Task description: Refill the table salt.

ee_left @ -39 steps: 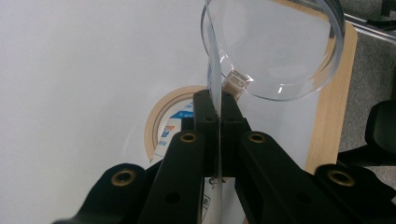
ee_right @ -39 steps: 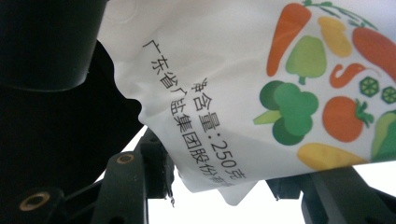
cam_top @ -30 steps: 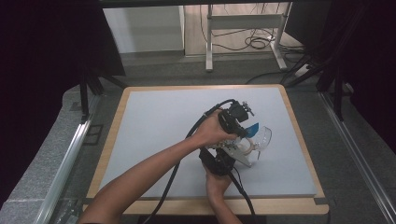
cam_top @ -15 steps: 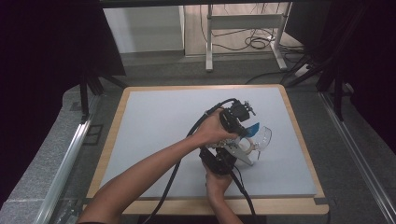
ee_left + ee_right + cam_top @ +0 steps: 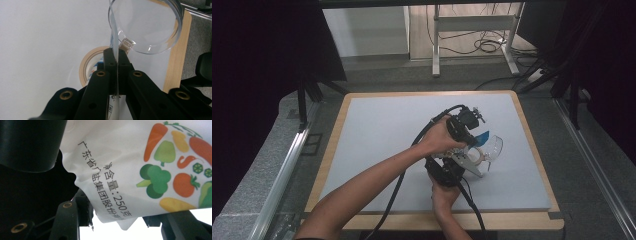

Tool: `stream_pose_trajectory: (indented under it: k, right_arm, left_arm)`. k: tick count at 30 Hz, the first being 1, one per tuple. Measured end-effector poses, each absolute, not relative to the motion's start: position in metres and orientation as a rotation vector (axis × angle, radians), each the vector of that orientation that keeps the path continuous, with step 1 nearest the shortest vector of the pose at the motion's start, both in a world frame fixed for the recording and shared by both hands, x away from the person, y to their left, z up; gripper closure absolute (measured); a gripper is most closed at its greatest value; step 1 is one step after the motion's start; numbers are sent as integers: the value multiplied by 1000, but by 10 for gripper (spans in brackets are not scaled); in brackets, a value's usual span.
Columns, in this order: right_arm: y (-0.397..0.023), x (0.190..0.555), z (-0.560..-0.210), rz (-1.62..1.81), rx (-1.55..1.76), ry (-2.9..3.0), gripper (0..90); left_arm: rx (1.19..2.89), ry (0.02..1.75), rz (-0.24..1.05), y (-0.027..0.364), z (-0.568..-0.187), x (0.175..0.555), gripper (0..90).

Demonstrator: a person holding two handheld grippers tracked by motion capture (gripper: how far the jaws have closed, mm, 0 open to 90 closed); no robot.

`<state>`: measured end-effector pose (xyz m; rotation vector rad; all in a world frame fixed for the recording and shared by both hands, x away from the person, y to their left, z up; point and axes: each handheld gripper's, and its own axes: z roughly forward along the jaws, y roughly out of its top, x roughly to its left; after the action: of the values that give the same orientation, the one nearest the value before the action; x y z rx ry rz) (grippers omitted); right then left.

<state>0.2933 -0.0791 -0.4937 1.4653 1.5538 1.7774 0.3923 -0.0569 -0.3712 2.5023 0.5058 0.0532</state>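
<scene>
Mid-pour: left gripper pinched shut on the pouch's thin edge, right gripper half-open around its body, tipping toward the clear cup at one o'clock; next, probably a steadier tilt over the rim.

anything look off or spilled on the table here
Nothing spilled or damaged that shows. The white pouch printed with vegetables is held by both grippers: the left gripper pinches its thin edge above the roll of tape, beside a clear plastic cup lying on its side on the table.
</scene>
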Motion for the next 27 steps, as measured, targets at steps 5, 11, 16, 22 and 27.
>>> stream_pose_trajectory:
  k: [5, 11, 16, 22, 27]
  right_arm:
    - [-79, 294, -494, 1774, 1466, 1556, 517]
    - [-79, 294, -494, 1770, 1465, 1555, 517]
    - [-78, 294, -495, 1769, 1465, 1553, 517]
    - [-78, 294, -495, 1768, 1465, 1556, 517]
    - [-79, 293, -496, 1765, 1469, 1557, 518]
  left_arm:
    - [2500, 510, 52, -57, -372, 393, 900]
    - [2502, 511, 52, -57, -373, 393, 900]
    - [2501, 510, 52, -57, -373, 393, 900]
    - [2502, 510, 51, -57, -374, 393, 900]
    - [2501, 508, 49, -57, -374, 393, 900]
